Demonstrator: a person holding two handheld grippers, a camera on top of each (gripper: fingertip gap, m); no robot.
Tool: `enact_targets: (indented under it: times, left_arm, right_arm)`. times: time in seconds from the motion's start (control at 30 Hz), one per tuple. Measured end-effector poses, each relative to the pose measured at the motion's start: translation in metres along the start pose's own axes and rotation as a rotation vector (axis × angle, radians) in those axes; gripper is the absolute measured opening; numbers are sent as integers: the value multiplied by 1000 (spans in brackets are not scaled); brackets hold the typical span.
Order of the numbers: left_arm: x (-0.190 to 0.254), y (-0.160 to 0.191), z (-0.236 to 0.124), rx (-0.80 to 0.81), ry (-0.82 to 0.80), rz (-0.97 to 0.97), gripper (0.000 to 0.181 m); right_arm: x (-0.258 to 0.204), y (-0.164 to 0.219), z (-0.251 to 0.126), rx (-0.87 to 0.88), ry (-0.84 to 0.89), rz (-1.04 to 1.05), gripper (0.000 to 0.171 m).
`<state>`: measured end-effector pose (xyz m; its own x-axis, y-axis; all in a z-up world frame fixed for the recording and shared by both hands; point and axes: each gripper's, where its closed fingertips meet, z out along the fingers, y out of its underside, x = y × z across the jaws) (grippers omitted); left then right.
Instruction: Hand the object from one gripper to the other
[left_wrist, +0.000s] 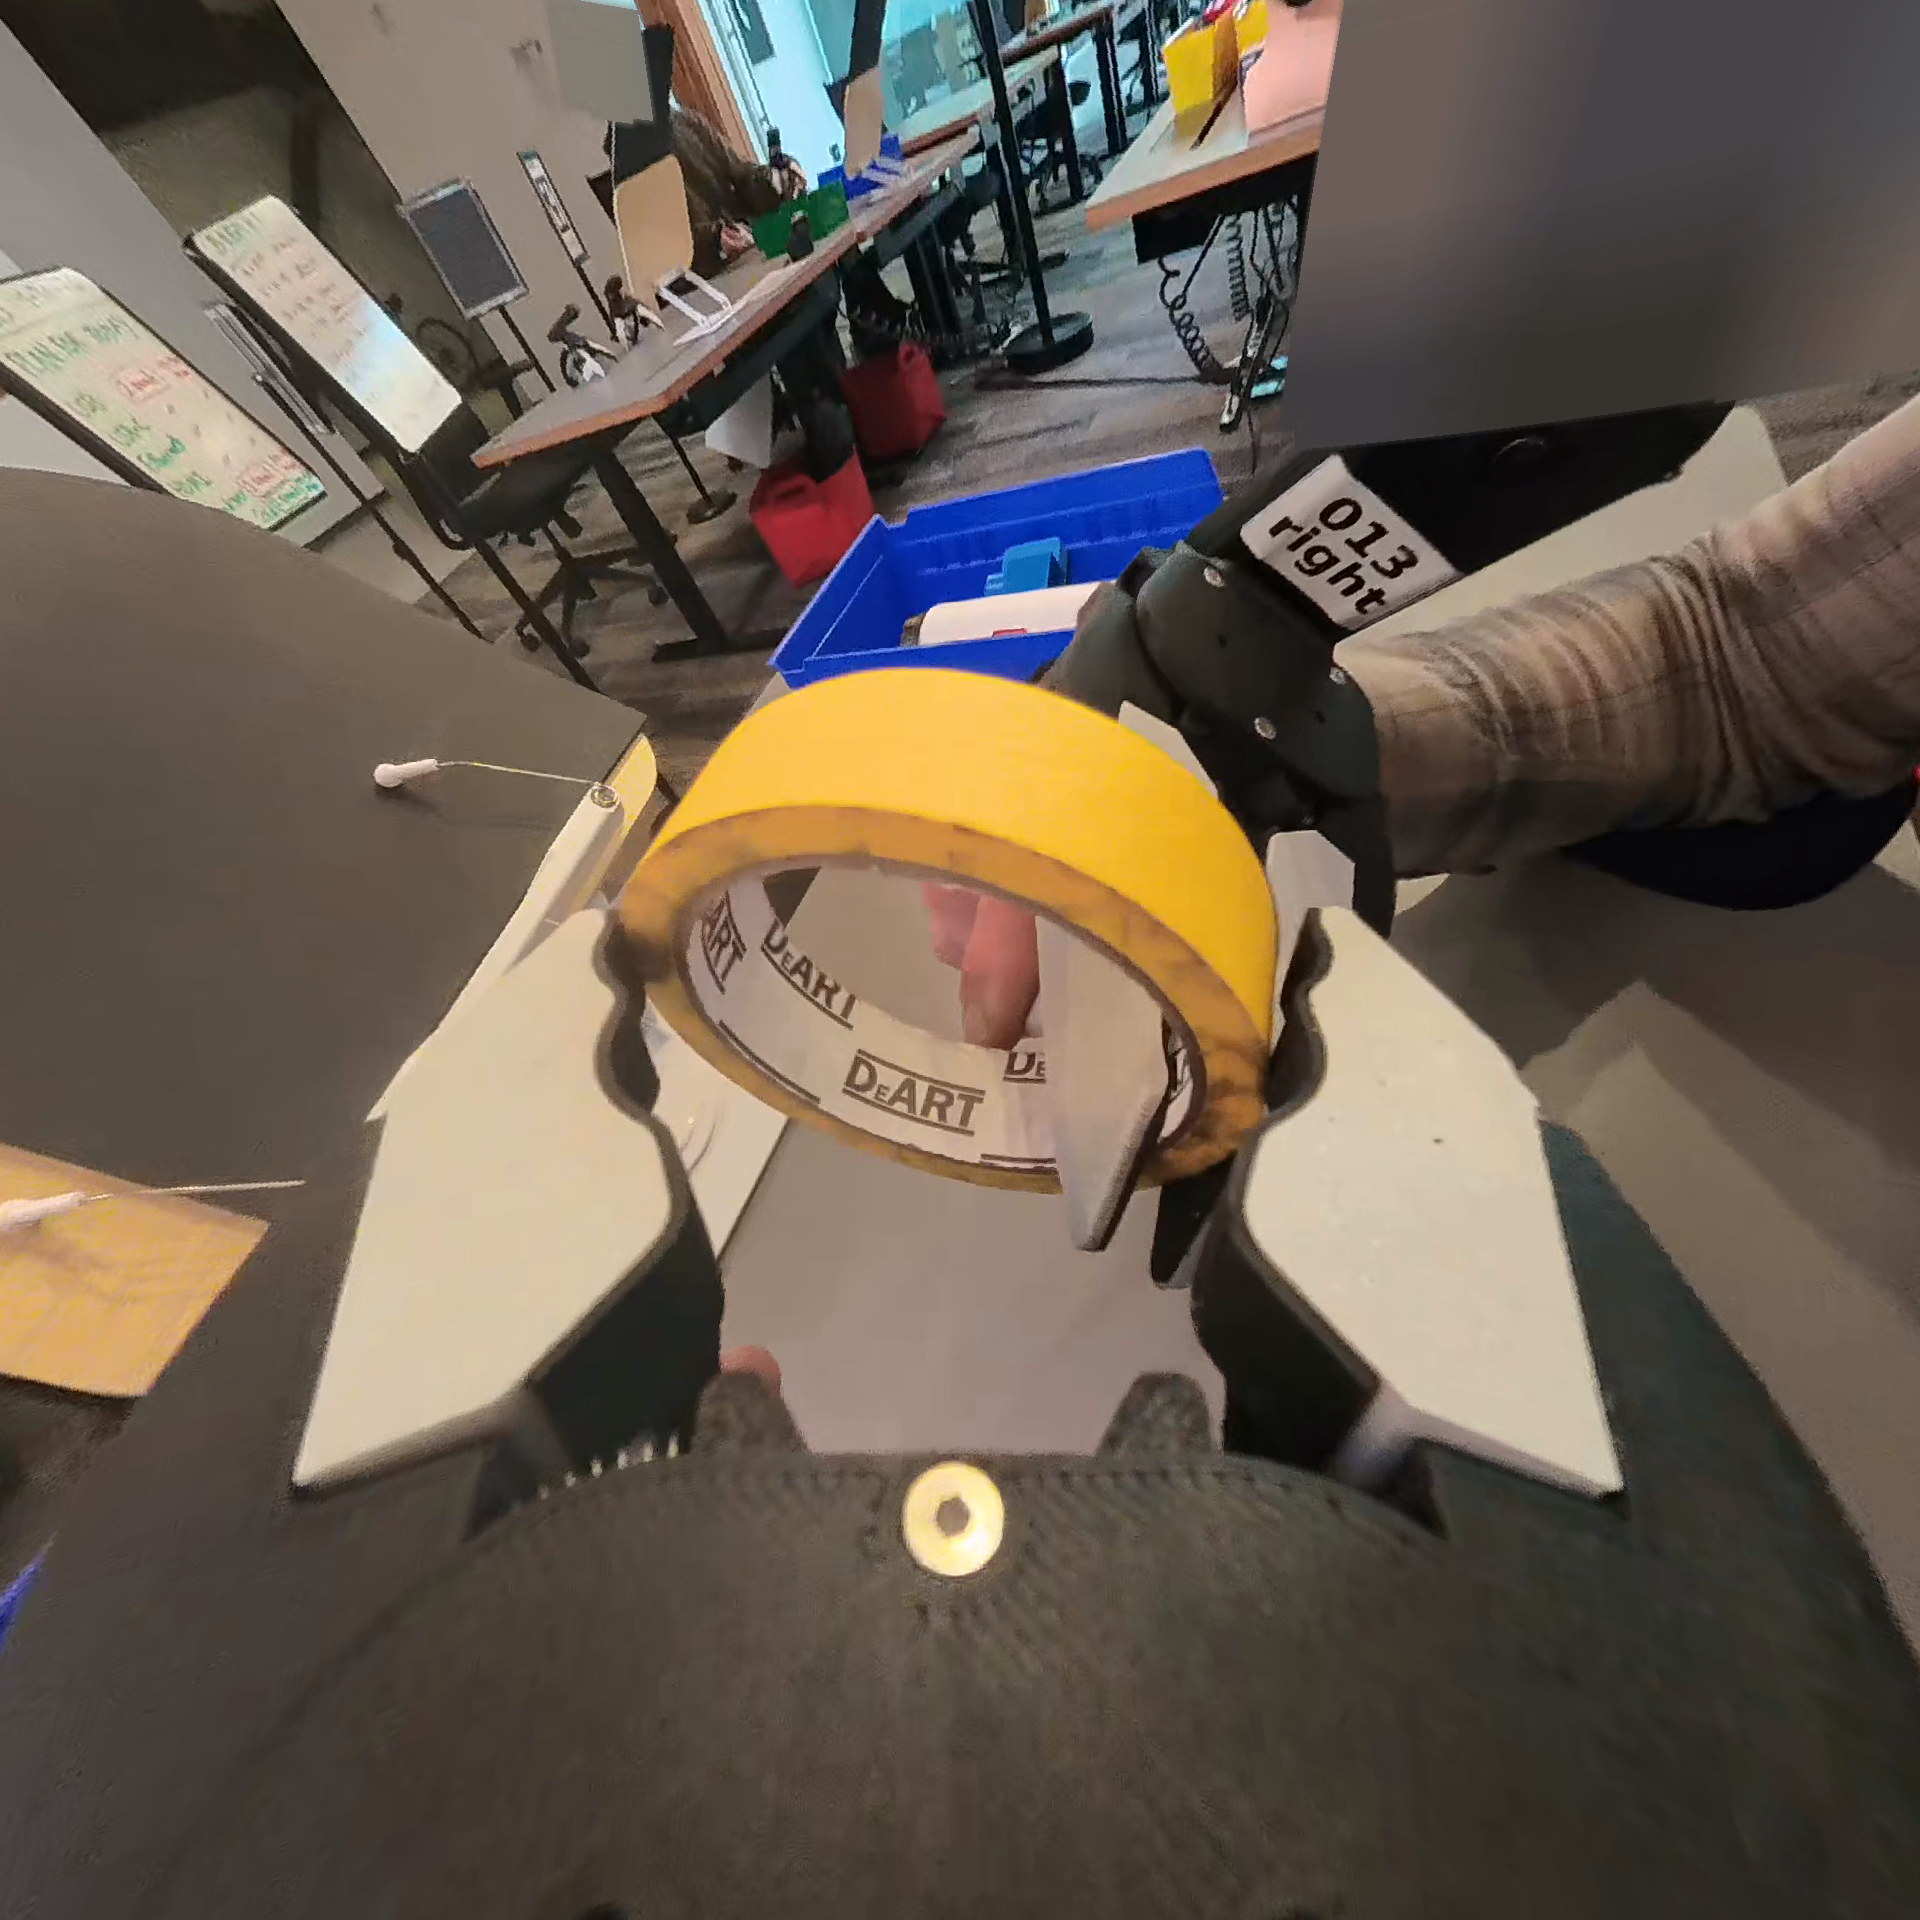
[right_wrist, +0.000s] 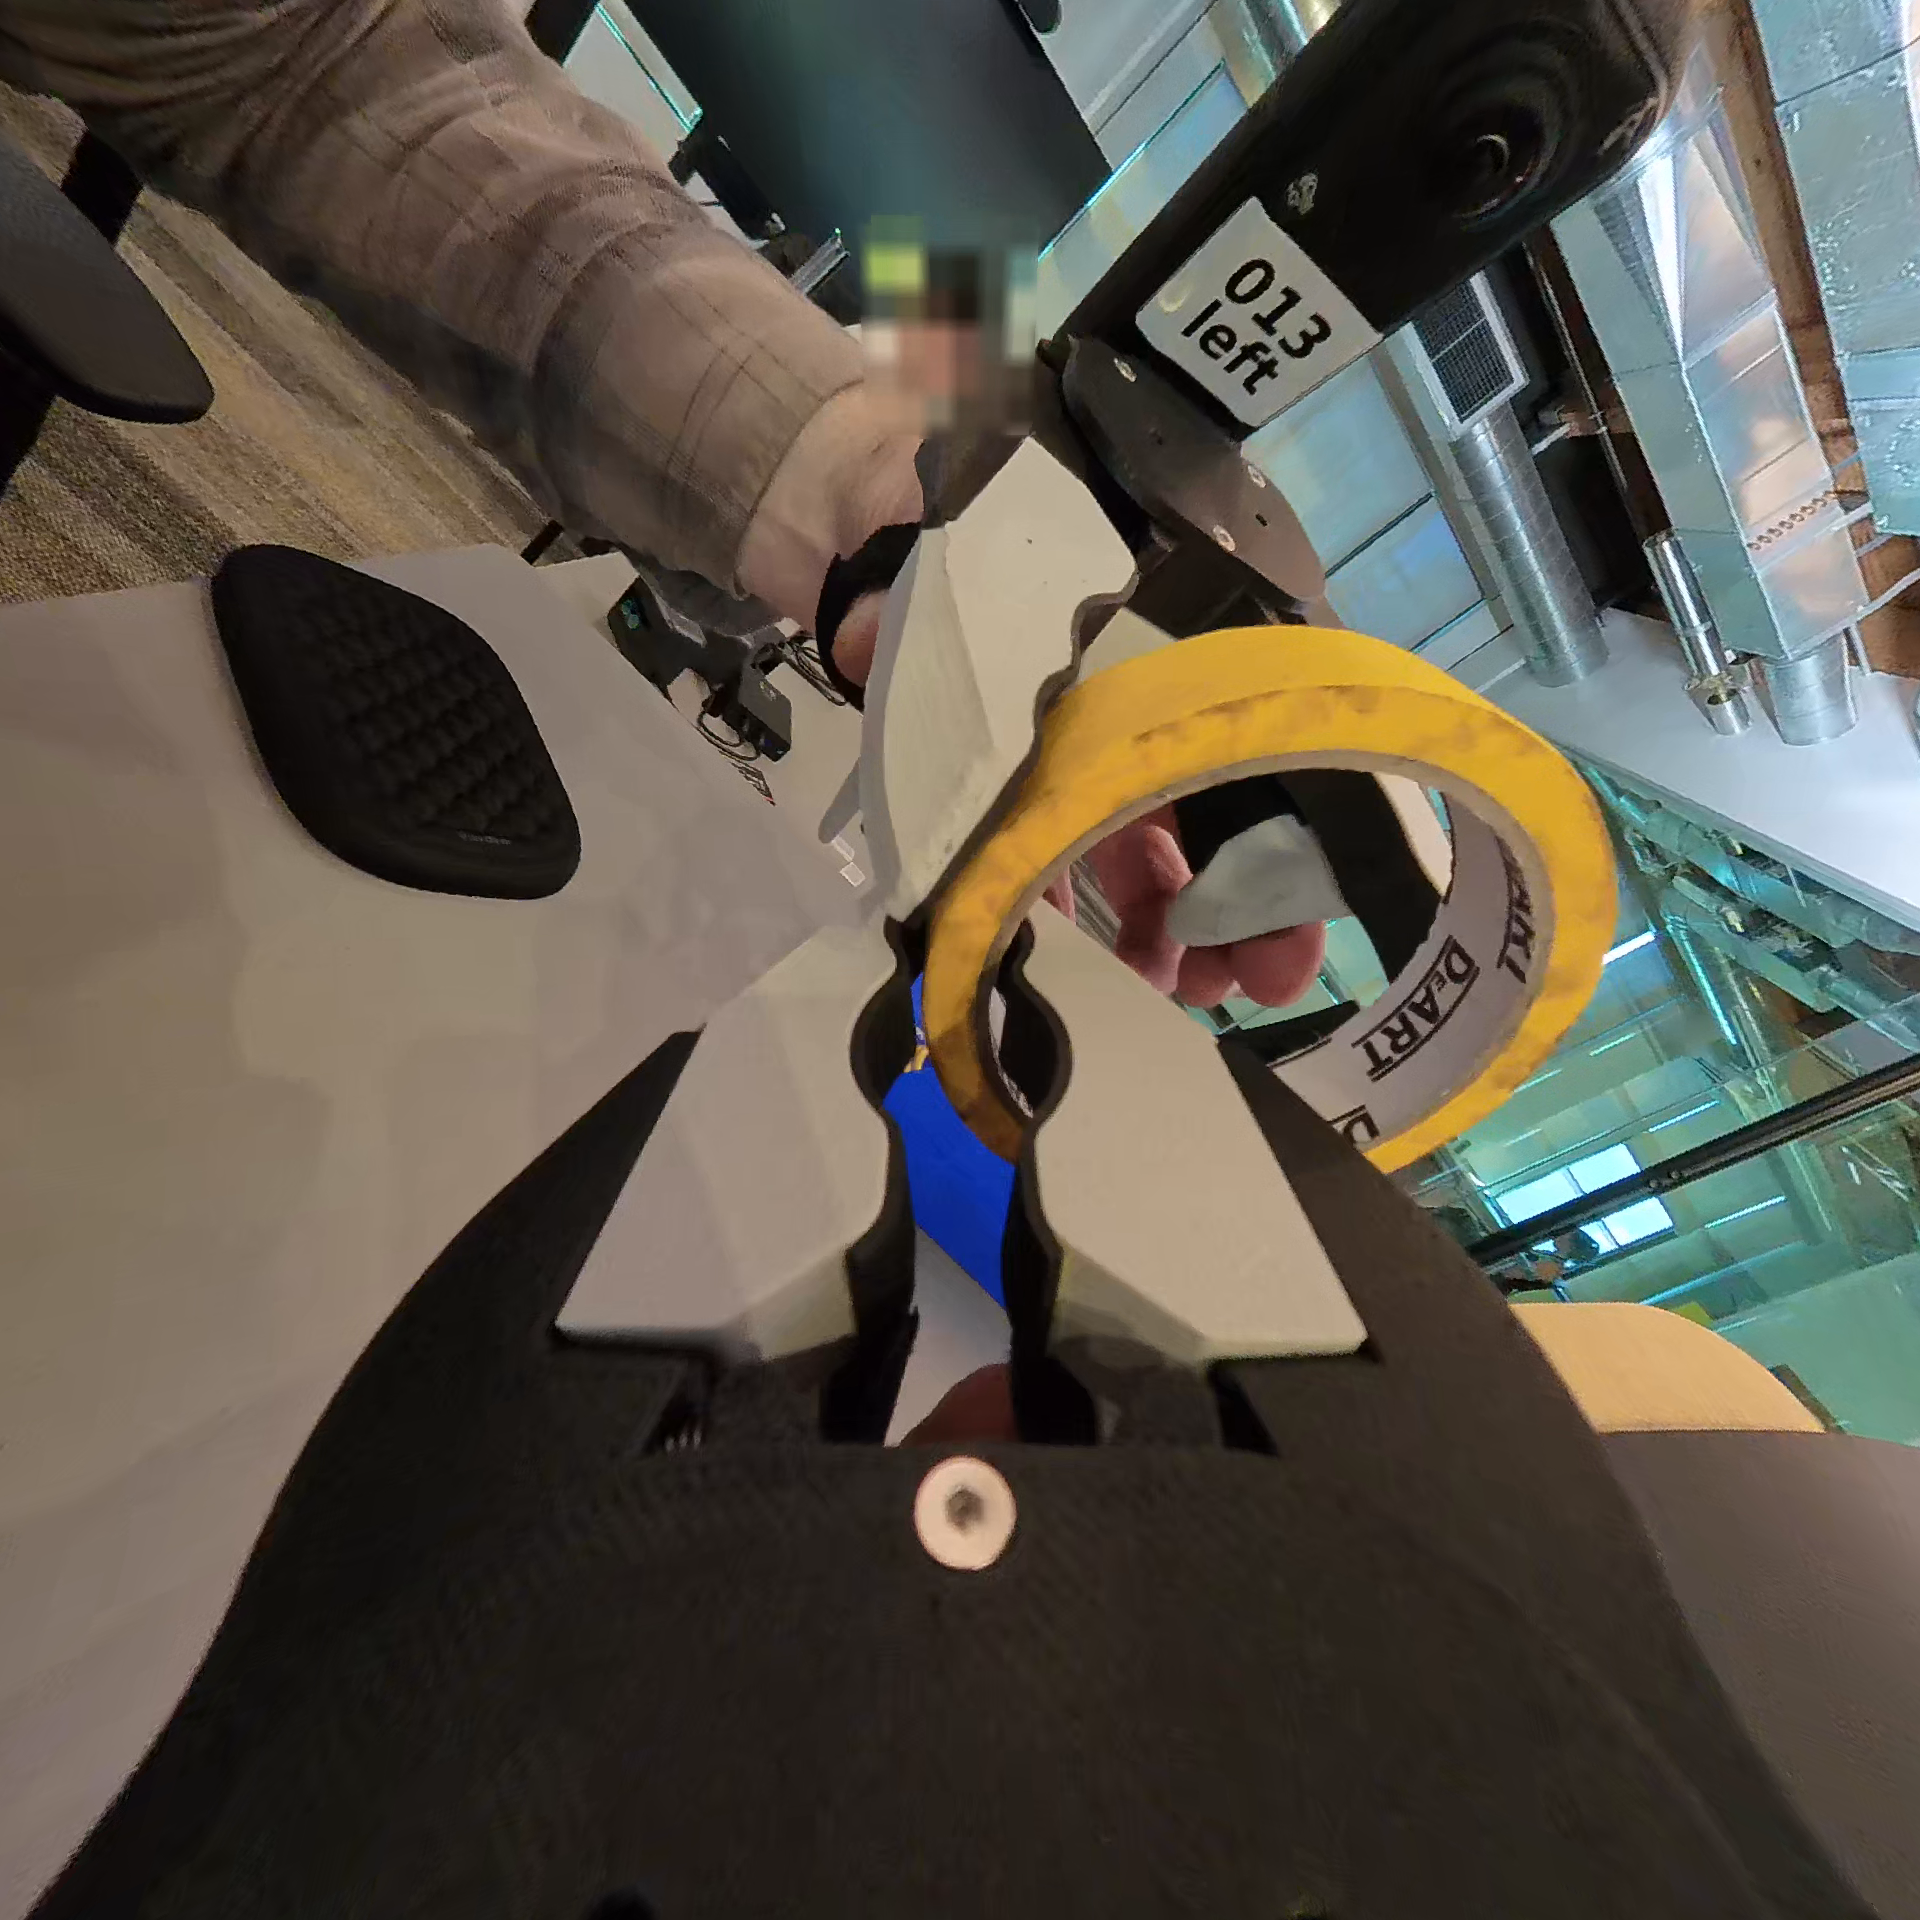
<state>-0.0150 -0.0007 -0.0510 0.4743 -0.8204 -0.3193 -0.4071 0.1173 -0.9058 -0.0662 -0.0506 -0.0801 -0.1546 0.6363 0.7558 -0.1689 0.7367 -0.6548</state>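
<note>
A yellow tape roll (left_wrist: 966, 769) with a white printed core is held in the air between both grippers. My left gripper (left_wrist: 956, 987) spans the roll's full width, one white finger touching each outer side. My right gripper (left_wrist: 1138, 1236) comes in from the upper right, with one finger inside the ring and one outside. In the right wrist view my right gripper (right_wrist: 961, 987) pinches the wall of the tape roll (right_wrist: 1299, 686) at its near left edge. The left gripper's white finger (right_wrist: 966, 707) presses the roll's outer side from above.
A blue bin (left_wrist: 935, 582) holding a white roll stands just beyond the tape. A black tabletop (left_wrist: 260, 831) with a cardboard piece (left_wrist: 94, 1268) lies to the left. A black mesh pad (right_wrist: 395, 727) rests on a grey table (right_wrist: 208, 1039). Sleeved arms (left_wrist: 1610, 707) hold both grippers. The tips of one gripper are about 6 cm away from the tips of the other.
</note>
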Motion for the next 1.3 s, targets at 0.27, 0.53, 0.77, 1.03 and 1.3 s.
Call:
enact_targets:
  times: [0.27,0.53,0.77,1.03,1.3]
  left_arm:
    - [3,-14,0,108,57,-80,119]
    - [1,-17,1,128,39,-67,114]
    - [-2,-19,-3,144,18,-45,113]
    - [-18,-25,-17,183,46,-155,112]
    - [2,-11,-4,96,262,-304,113]
  right_arm:
    - [-1,-11,-3,71,-26,67,7]
    - [1,-10,-3,74,-18,70,7]
    - [1,-9,-2,65,-5,60,21]
    - [16,-4,-14,-18,37,-37,55]
    - [42,12,-17,-253,181,-232,141]
